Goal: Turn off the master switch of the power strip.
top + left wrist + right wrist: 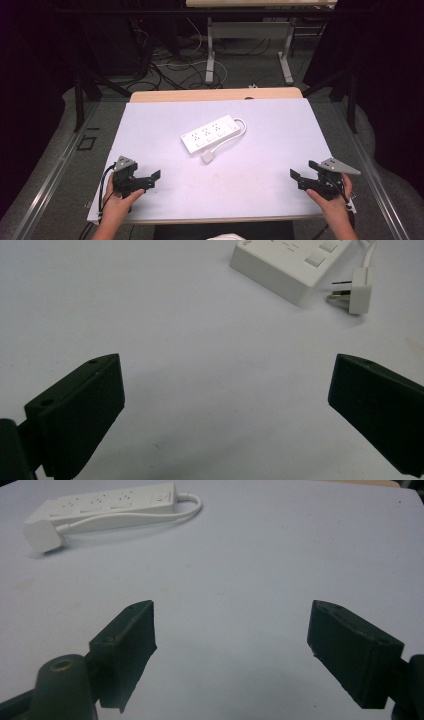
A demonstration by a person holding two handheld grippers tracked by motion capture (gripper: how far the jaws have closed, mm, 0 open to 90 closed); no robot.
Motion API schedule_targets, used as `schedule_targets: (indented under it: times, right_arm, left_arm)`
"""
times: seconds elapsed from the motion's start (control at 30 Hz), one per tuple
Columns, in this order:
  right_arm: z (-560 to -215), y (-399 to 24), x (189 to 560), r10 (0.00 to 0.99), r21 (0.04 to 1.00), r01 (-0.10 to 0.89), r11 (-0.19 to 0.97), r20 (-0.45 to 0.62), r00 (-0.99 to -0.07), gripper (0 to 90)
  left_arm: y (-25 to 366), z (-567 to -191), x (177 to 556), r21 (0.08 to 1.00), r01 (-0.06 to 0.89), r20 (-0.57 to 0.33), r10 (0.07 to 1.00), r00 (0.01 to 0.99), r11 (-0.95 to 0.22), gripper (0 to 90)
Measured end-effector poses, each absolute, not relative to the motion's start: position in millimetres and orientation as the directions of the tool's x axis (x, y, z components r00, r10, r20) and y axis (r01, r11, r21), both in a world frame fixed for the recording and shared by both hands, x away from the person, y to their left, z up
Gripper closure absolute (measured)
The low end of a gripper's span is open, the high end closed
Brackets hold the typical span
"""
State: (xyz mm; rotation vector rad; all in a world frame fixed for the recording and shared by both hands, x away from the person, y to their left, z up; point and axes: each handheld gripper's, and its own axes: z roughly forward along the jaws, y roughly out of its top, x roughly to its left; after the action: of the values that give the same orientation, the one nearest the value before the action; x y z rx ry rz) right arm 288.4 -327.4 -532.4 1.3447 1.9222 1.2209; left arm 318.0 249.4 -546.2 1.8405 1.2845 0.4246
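Probably a lab — floor cables [175, 67], black curtains [385, 75]

Only obstacle on the table [150, 125]: power strip [209, 133] at centre, w/ its cord [239, 131] and plug [208, 156] just beside. You've got bare surface btwn it and both of your grippers, plus along both sides.

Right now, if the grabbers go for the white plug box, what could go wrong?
1. The plug lies loose near the end of the power strip, and its short cable loops round the far end. Lifting the strip alone would probably drag or swing the plug.
2. Its metal prongs stick out sideways, so a jaw might catch them.
3. Both the left gripper and the right gripper are open and far away, so a rushed reach could shove the strip.
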Motion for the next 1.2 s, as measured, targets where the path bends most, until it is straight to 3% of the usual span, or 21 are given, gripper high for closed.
schedule_targets:
  times: [0.43,1.2]
  right_arm:
    - [-536.8,-310.2,296.6,0.903,0.868,0.454,0.199,0.017,-0.429,22.4]
    - [-497.6,-261.2,330.9,0.834,0.852,0.400,0.338,-0.074,-0.546,23.8]
  left_arm:
    - [246.0,-541.8,310.2,0.803,0.575,-0.141,0.888,0.437,-0.155,1.7]
    - [247.0,-542.9,305.9,0.800,0.574,-0.117,0.891,0.438,-0.177,3.9]
